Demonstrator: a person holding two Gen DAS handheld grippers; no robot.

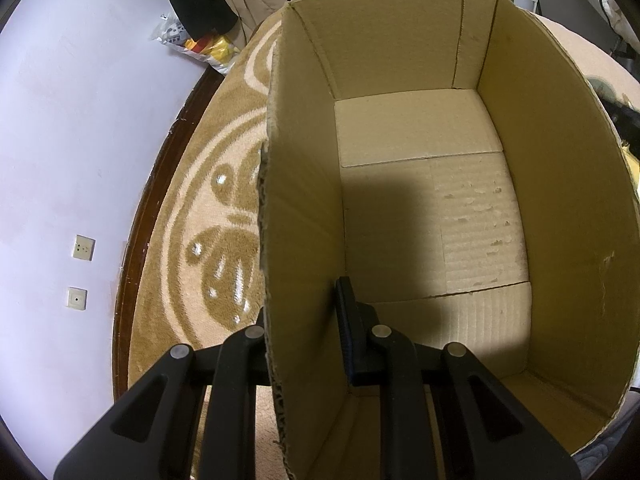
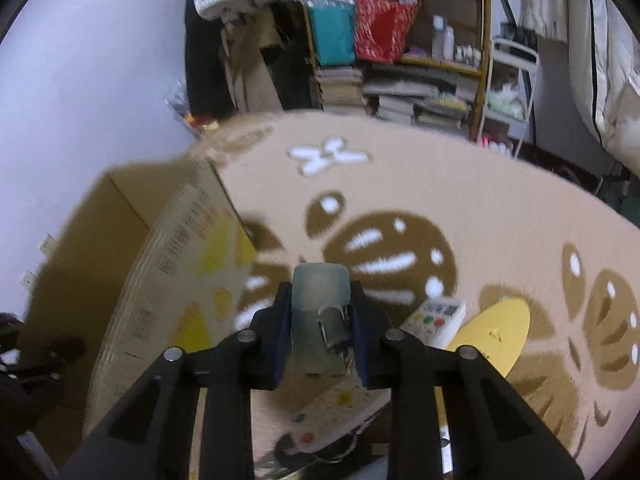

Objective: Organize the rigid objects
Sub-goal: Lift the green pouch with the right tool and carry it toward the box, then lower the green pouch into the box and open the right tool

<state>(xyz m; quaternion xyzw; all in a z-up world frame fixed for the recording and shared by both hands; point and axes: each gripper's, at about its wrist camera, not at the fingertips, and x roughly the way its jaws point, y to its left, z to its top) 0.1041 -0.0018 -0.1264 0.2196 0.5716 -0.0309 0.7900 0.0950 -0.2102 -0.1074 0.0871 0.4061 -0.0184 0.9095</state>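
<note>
An open cardboard box (image 1: 560, 184) stands on the patterned rug; nothing shows inside it. My left gripper (image 1: 304, 320) straddles the box's left wall (image 1: 300, 264), one finger inside and one outside, shut on that wall. In the right wrist view the same box (image 2: 168, 280) is at the left, blurred. My right gripper (image 2: 320, 320) is shut on a grey-green boxy object with a metal clip (image 2: 320, 312), held above the rug to the right of the box.
A white remote control (image 2: 436, 318), a yellow flat board (image 2: 496, 332) and a speckled card (image 2: 340, 412) lie on the rug (image 2: 440, 184) under my right gripper. Shelves with books and bags (image 2: 392, 52) stand at the back. A wall (image 1: 60, 140) runs left of the box.
</note>
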